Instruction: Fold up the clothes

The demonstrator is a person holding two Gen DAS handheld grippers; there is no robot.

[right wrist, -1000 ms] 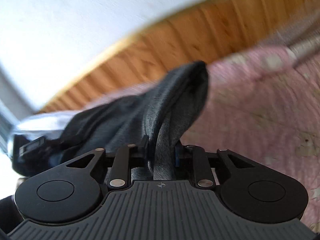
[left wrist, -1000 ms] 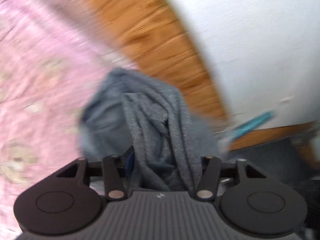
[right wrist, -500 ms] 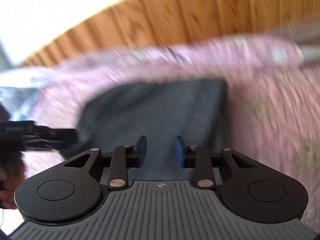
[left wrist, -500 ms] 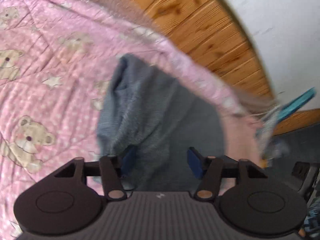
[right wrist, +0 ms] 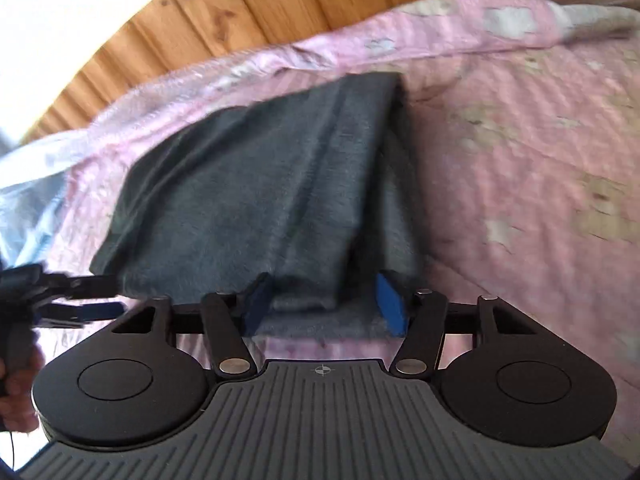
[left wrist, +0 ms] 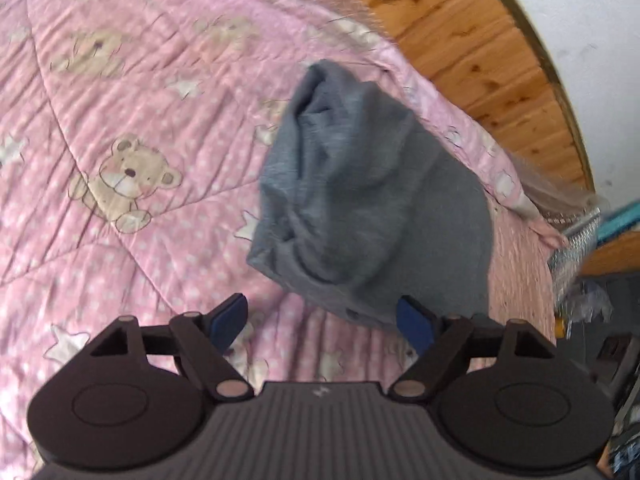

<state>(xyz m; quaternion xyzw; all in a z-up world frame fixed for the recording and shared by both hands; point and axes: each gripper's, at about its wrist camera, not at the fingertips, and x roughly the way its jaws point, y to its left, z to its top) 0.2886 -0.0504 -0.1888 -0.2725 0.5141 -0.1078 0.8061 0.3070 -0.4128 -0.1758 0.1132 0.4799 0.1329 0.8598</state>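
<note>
A grey garment (left wrist: 360,184) lies in a loose fold on the pink teddy-bear quilt (left wrist: 120,120), near the quilt's far edge. My left gripper (left wrist: 322,320) hovers at its near edge. Its jaws are opening wide, and the blue pads are clear of the cloth. In the right wrist view the same garment (right wrist: 256,184) lies flatter. Its near hem sits between the opening jaws of my right gripper (right wrist: 324,302), and the pads do not press on it. The left gripper (right wrist: 118,294) shows at that view's left edge, held by a hand (right wrist: 16,380).
Wooden panelling (left wrist: 460,40) and a white wall (left wrist: 580,20) rise behind the bed. Beyond the quilt's right corner lie a teal object (left wrist: 616,220) and dark clutter (left wrist: 592,320). The quilt (right wrist: 520,160) spreads out to the right of the garment.
A second ago both grippers held the garment bunched and hanging. Both have let go, it now lies on the quilt, and both pairs of jaws stand wider apart.
</note>
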